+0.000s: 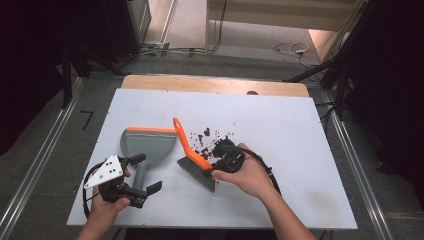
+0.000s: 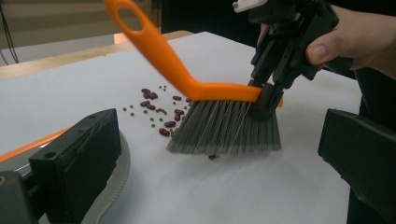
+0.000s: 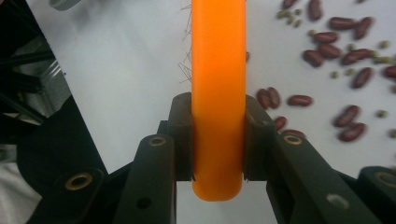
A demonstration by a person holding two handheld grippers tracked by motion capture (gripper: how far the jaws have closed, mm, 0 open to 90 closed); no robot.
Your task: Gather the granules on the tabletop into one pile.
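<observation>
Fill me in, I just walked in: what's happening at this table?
A person is sweeping up spilled beans with two handheld grippers. The right gripper is shut on the orange brush, its bristles down on the white table beside the beans. The left gripper sits open around the handle of the grey dustpan, not yet clamped. The beans are still on the table, none in the dustpan.

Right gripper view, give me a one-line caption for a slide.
Right claw shut on the orange brush above a white table scattered with beans.
</observation>
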